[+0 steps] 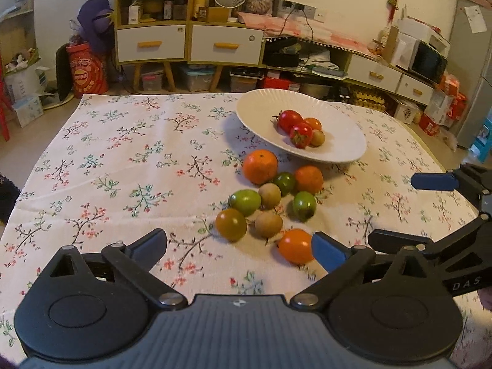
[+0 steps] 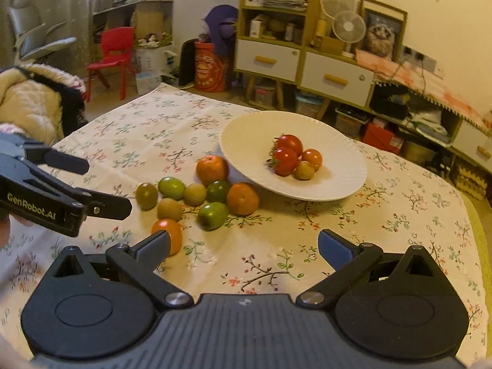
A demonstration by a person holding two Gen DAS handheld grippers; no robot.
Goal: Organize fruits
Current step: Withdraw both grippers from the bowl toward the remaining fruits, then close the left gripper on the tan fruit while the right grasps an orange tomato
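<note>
Left wrist view: our left gripper [image 1: 240,247] hung spread and empty, low centre. Loose fruits [image 1: 270,196] clustered mid-frame on the floral tablecloth [image 1: 123,160], just below the white plate [image 1: 338,153] holding four. Right gripper [image 2: 244,244] likewise spread, nothing pinched; we judged both readied for picking.

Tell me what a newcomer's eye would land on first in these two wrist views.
First, the white plate at the far middle of the floral tablecloth, holding two red tomatoes, a small orange one and a brownish fruit. Next, the loose cluster of fruit just in front of it: two oranges, green and brown pieces, and an orange tomato nearest the cameras. Both the left gripper and right gripper stand open and empty over the cloth.
</note>
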